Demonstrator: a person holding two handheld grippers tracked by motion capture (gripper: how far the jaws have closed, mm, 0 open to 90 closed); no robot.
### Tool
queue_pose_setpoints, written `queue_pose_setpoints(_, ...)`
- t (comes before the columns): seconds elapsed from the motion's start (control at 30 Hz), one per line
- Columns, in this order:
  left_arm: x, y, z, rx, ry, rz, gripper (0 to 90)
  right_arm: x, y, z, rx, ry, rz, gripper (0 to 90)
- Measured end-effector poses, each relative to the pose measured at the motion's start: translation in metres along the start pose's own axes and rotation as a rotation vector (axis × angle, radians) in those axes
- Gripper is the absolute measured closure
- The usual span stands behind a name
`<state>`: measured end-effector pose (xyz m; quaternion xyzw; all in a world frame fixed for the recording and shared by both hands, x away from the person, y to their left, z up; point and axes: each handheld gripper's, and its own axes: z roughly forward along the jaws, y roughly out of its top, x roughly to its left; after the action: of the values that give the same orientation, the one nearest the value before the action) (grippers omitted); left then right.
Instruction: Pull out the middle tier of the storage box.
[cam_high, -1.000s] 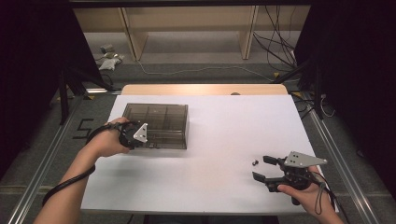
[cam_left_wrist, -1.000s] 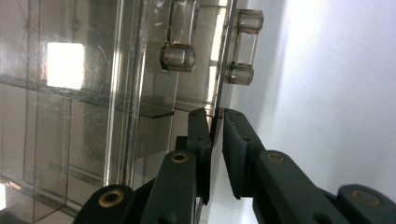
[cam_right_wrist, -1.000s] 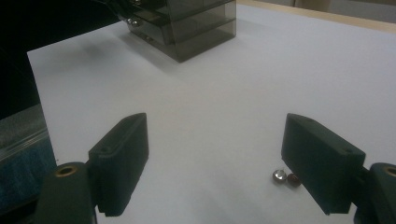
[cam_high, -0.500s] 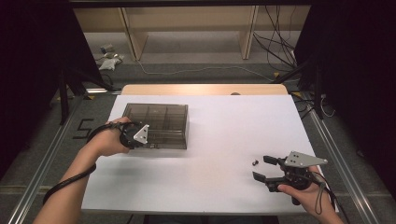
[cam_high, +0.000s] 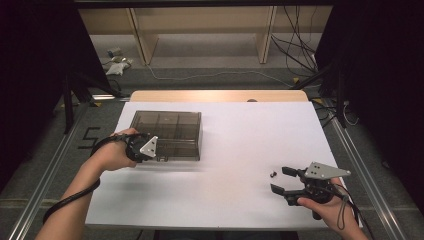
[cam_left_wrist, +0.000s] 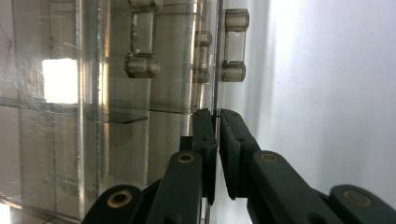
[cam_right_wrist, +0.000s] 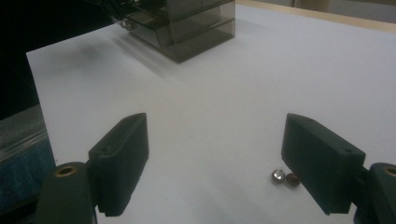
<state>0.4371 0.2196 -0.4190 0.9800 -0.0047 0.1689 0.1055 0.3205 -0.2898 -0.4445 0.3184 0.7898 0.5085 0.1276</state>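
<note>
Left gripper (cam_high: 159, 156) sits at nine o'clock on the white table (cam_high: 240, 145) in the high view, pinched on the front edge of the smoky compartment box (cam_high: 167, 134). Right gripper (cam_high: 281, 181) rests at four o'clock, jaws wide, with a small stud (cam_high: 273, 174) just beside them.

Left gripper view: I see the jaws closed on a thin clear wall of the box (cam_left_wrist: 93, 93).

Right gripper view: jaws spread apart, nothing held; stud (cam_right_wrist: 285, 177) by the five-o'clock jaw, box (cam_right_wrist: 187, 23) at twelve.

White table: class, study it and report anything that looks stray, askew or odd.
One small thing lies loose on the white table, far from the smoky compartment box and just beyond the open right gripper. Close up it looks like two tiny pieces, one silvery, one dark red. Nothing looks spilled or damaged.
</note>
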Motion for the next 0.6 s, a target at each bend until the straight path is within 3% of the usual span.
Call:
queue_pose_setpoints(0.17, -0.006, 0.0, -0.002, -0.008, -0.004, -0.012, 85.3, 0.0, 0.0, 0.0, 0.0, -0.001, -0.001, 23.9)
queue_pose_setpoints(0.6, -0.021, -0.001, -0.008, -0.019, -0.003, 0.005, 85.3, 0.0, 0.0, 0.0, 0.002, -0.002, 0.0, 23.9)
